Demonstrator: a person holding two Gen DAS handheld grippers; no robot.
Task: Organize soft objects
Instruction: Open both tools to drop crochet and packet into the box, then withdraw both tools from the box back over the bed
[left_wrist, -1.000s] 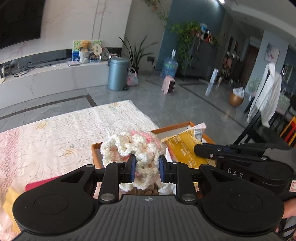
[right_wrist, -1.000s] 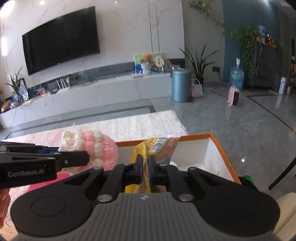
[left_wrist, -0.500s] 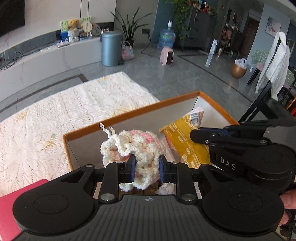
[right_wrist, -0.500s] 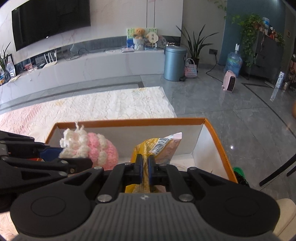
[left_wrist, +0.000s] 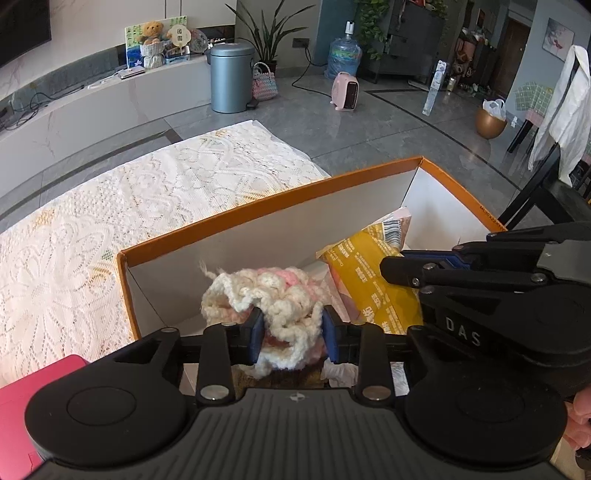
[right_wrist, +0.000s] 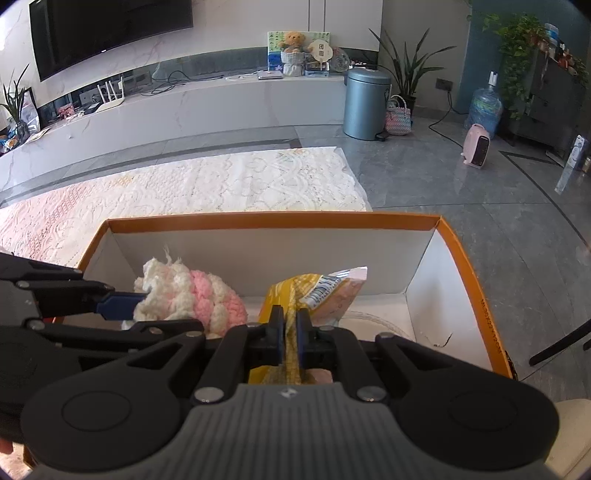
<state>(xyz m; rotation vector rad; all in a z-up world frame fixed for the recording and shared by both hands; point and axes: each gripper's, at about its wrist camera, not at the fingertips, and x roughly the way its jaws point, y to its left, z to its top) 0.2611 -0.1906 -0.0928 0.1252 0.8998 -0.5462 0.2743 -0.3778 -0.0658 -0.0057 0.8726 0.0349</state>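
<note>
The jaws of the left gripper (left_wrist: 292, 330) are partly closed on a fluffy cream and pink crocheted yarn piece (left_wrist: 269, 295), with the blue pads pressing into its near side. The yarn piece bulges forward and upward from the jaws and sits inside the orange-rimmed cardboard box with white inner walls (left_wrist: 258, 218).

The jaws of the right gripper (right_wrist: 290, 334) are almost fully closed and pinch the thin edge of a yellow plastic snack packet with a barcode label (right_wrist: 314, 291). The packet rises ahead of these jaws, also within the box (right_wrist: 273, 220), just to the right of the yarn piece (right_wrist: 192, 295). In the left wrist view the packet (left_wrist: 365, 273) lies between the yarn piece and the right gripper (left_wrist: 406, 266), which comes in from the right side.

Beyond the far wall of the box a white lace-patterned cloth (left_wrist: 122, 199) is spread. To the lower left of the left jaws a pink flat object (left_wrist: 22, 387) shows only partly.
</note>
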